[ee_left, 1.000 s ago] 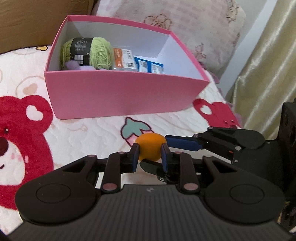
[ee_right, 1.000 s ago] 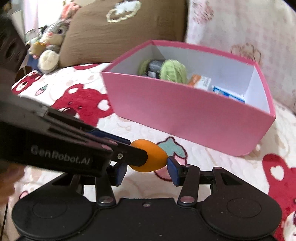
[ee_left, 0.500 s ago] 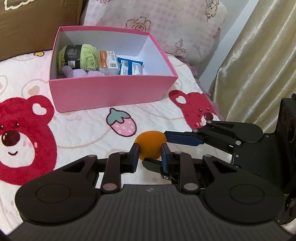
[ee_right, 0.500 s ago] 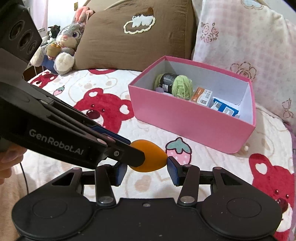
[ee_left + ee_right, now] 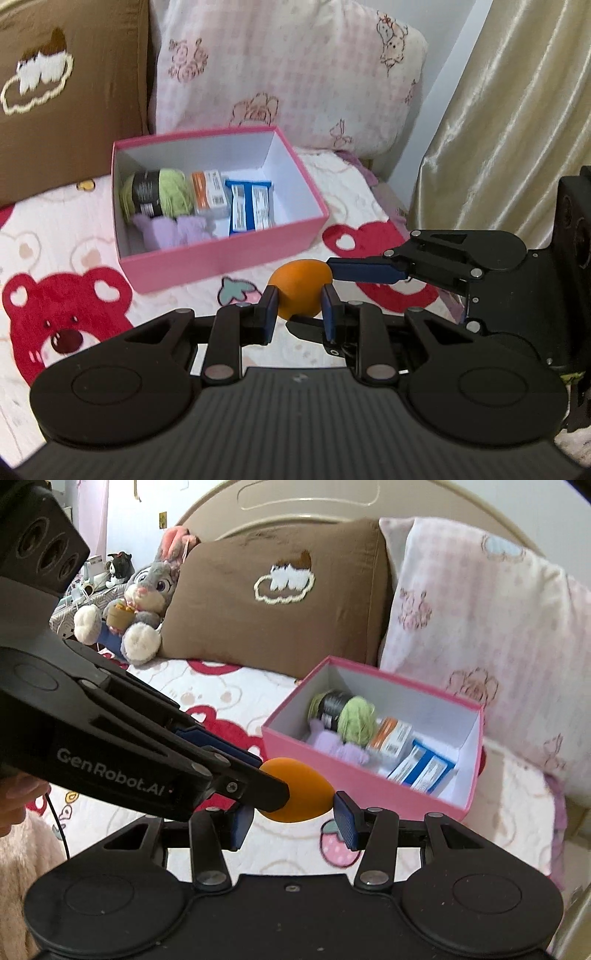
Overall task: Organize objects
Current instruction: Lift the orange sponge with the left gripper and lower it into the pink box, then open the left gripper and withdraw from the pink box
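My left gripper (image 5: 300, 309) is shut on an orange egg-shaped sponge (image 5: 301, 288) and holds it above the bedspread. My right gripper (image 5: 293, 821) stands around the same sponge (image 5: 299, 790) from the side; whether its pads press it I cannot tell. Its blue finger (image 5: 364, 270) touches the sponge's right side in the left wrist view. The open pink box (image 5: 221, 260) lies ahead, lower than the sponge. It holds green yarn (image 5: 162, 192), an orange-white packet (image 5: 211, 194), blue packets (image 5: 251, 212) and a lilac cloth (image 5: 173, 232).
A brown pillow (image 5: 280, 602) and a pink checked pillow (image 5: 288, 74) lean behind the box. A plush rabbit (image 5: 140, 602) sits far left. A beige curtain (image 5: 509, 122) hangs on the right. The bedspread (image 5: 74, 291) has red bear prints.
Both grippers have risen and drawn back from the box with the sponge between them. The box now looks smaller and its contents show from above.
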